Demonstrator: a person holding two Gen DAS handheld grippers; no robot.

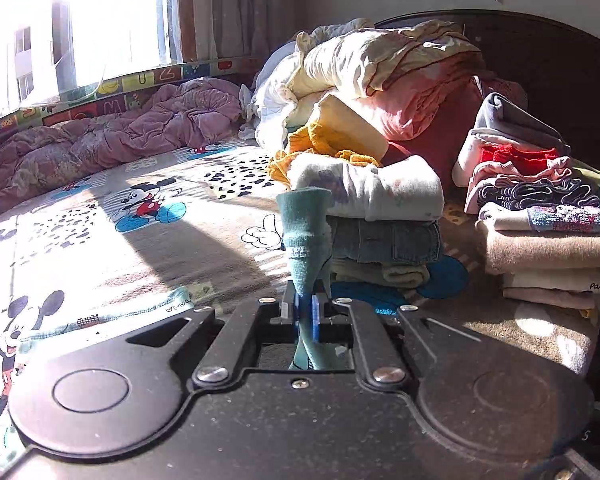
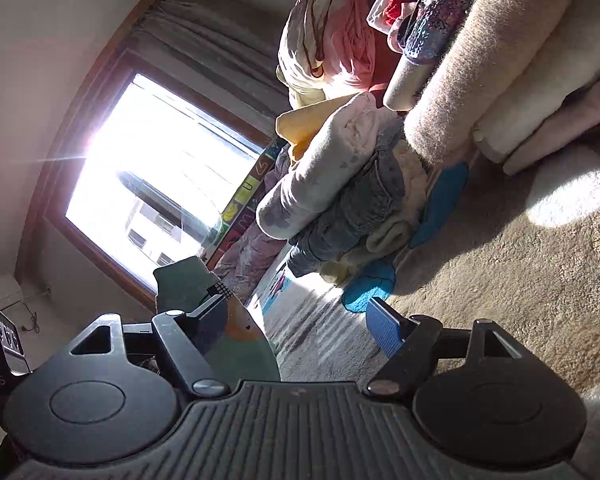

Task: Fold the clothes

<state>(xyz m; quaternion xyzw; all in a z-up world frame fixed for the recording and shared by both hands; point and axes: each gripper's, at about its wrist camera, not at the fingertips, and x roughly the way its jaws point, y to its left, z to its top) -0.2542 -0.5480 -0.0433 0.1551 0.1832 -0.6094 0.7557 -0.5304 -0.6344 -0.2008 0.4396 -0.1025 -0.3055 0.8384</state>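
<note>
Pinching: left gripper (image 1: 307, 314) has its blue pads pressed together on a small teal knit sock (image 1: 306, 236); sock sticks up from the pads, cuff end uppermost, tail hanging below them
Right gripper: right gripper (image 2: 296, 322) jaws spread wide; blue pad (image 2: 384, 330) of one finger bare; other finger overlapped by a teal garment with an orange and black print (image 2: 220, 320); contact there cannot be told, nothing squeezed between the pads
Right view: camera rolled hard, bed surface runs up the right side
Bed: cartoon-mouse print blanket (image 1: 100, 232) covers the mattress; strong sun patch across the middle
Near stack: folded pile just behind the sock; white printed top (image 1: 380, 188) uppermost, blue denim piece (image 1: 392, 240) under it, pale yellow fabric (image 1: 384, 274) at the bottom
Far stack: taller folded pile (image 1: 548, 240) to the right, apart from the near stack; grey, red, pink, striped dark and beige layers
Unfolded heap: cream, pink and mustard bedding and clothes (image 1: 380, 80) piled behind both stacks, against a dark headboard (image 1: 540, 48)
Loose item: light teal-trimmed garment (image 1: 112, 316) lying flat on the blanket at lower left
Background: crumpled mauve quilt (image 1: 132, 132) along the bright window (image 1: 80, 28); curtain (image 1: 236, 8) beside it
</note>
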